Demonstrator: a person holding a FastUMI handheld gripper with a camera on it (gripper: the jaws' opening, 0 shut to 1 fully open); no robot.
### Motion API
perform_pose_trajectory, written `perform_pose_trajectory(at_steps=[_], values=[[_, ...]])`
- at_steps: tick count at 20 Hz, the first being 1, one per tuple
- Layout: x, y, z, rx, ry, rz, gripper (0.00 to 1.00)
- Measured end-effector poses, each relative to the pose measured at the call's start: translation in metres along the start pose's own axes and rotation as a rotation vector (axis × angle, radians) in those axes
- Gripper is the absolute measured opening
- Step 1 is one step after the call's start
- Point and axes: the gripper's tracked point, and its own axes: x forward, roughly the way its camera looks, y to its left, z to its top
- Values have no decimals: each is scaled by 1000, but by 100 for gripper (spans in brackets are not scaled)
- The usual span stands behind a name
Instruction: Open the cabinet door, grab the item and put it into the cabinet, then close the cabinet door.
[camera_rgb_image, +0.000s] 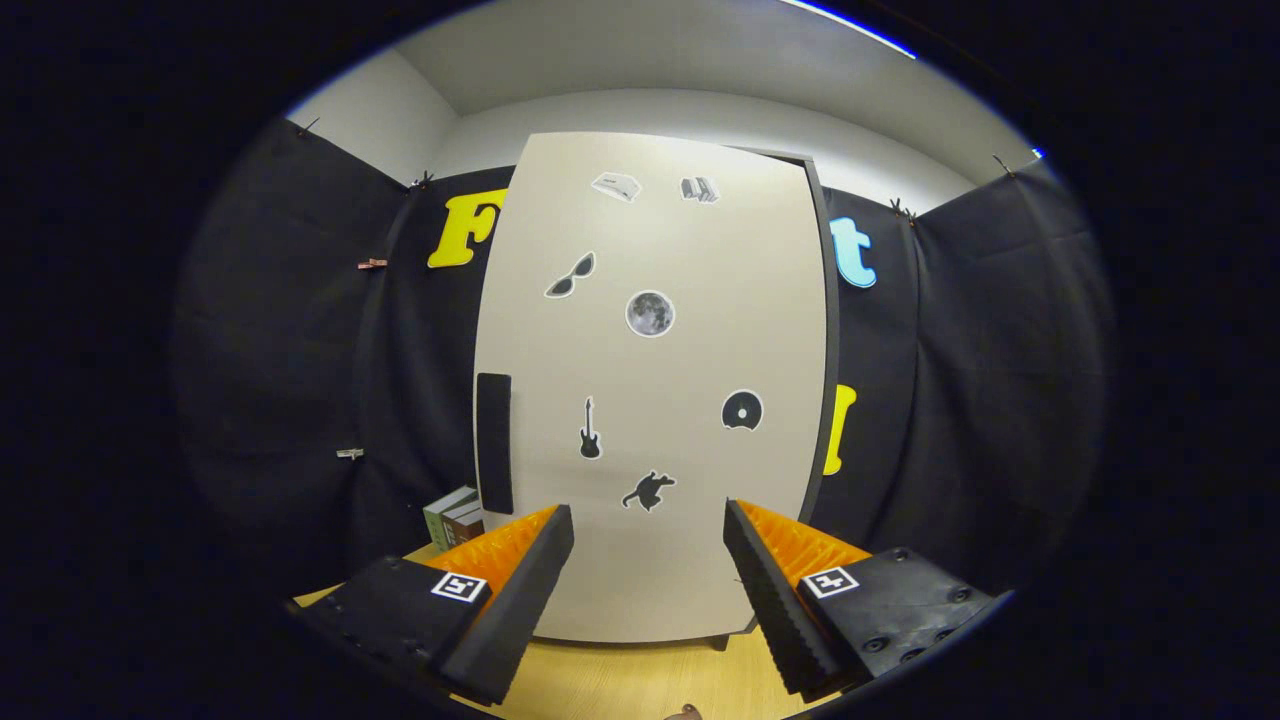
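A tall pale cabinet (650, 380) stands on the wooden table (620, 680), straight ahead of my fingers. Its door is shut and carries several small stickers. A dark vertical handle (494, 442) sits along the door's left side, a little above and beyond my left finger (520, 585). My gripper (648, 520) is open, with nothing between its fingers, facing the lower part of the door. A small stack of books (455, 517) lies on the table left of the cabinet, partly hidden behind my left finger.
Black cloth walls close in the booth on both sides and behind the cabinet. A strip of bare tabletop runs between my fingers and the cabinet's base.
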Motion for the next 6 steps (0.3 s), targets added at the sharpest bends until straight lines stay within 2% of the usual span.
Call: perform_pose_trajectory(at_steps=[6], values=[[0, 4, -10, -2, 25, 8, 98]])
